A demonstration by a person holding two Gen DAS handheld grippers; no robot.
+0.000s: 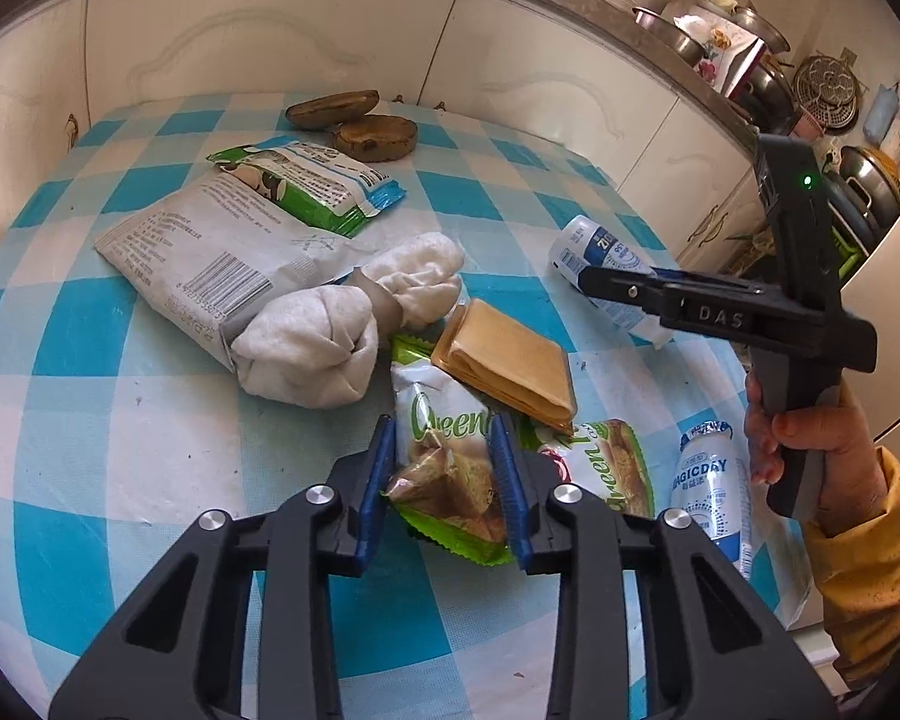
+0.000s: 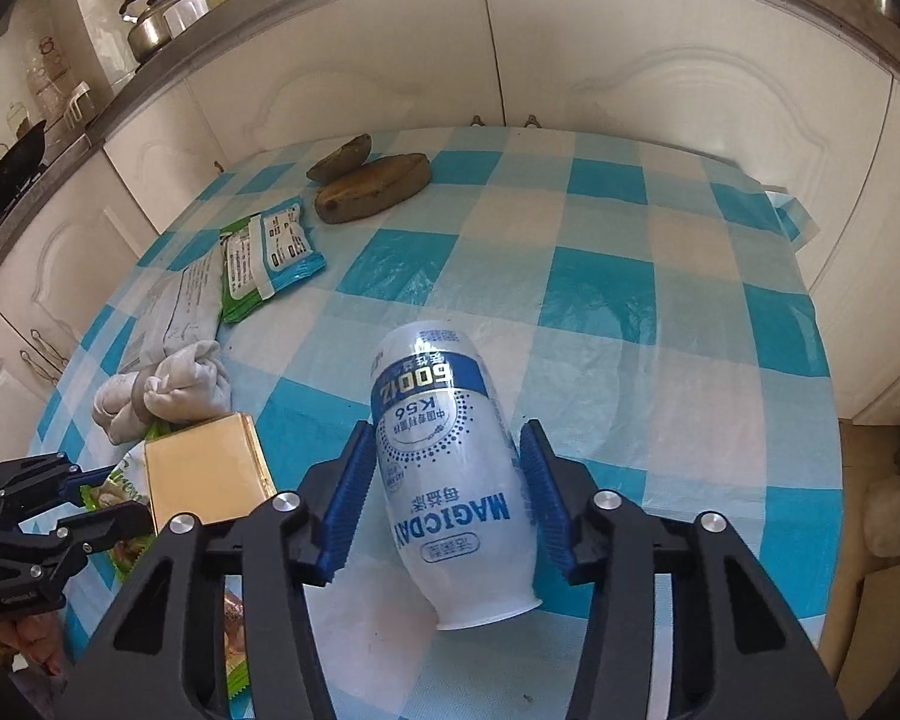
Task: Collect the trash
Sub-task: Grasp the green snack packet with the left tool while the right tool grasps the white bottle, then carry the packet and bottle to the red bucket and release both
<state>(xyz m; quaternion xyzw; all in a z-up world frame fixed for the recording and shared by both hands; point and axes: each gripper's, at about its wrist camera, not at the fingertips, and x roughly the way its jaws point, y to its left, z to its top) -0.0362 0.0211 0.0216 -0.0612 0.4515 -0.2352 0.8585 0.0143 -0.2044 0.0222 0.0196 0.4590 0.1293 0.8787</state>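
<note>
While the white MAGICDAY bottle (image 2: 450,480) lies on its side on the checked desk (image 2: 630,312), the right gripper (image 2: 450,492) sits around it, one blue pad on each flank. The left pad looks pressed to the label and the right pad is just beside it, so I cannot tell whether the bottle is truly clamped. In the left wrist view the same gripper (image 1: 588,279) shows from the side, reaching over that bottle (image 1: 600,258), and its finger gap is hidden.

The left gripper (image 1: 444,480) straddles a green snack wrapper (image 1: 450,468) with both blue pads against the crumpled sides, apparently pinching it where it lies on the desk (image 1: 120,420). A second green wrapper (image 1: 606,468) lies just right of it, and a second MAGICDAY bottle (image 1: 711,486) rests beyond that near the desk edge.

A folded tan packet (image 1: 510,360) overlaps the wrappers' far ends. Beside it sits a knotted white cloth (image 1: 354,324), touching a grey printed bag (image 1: 204,246) with a barcode. On that bag lies a green-and-blue packet (image 1: 312,186). Two brown round pieces (image 1: 354,123) sit at the far edge, by the white cabinet doors (image 1: 270,30).
</note>
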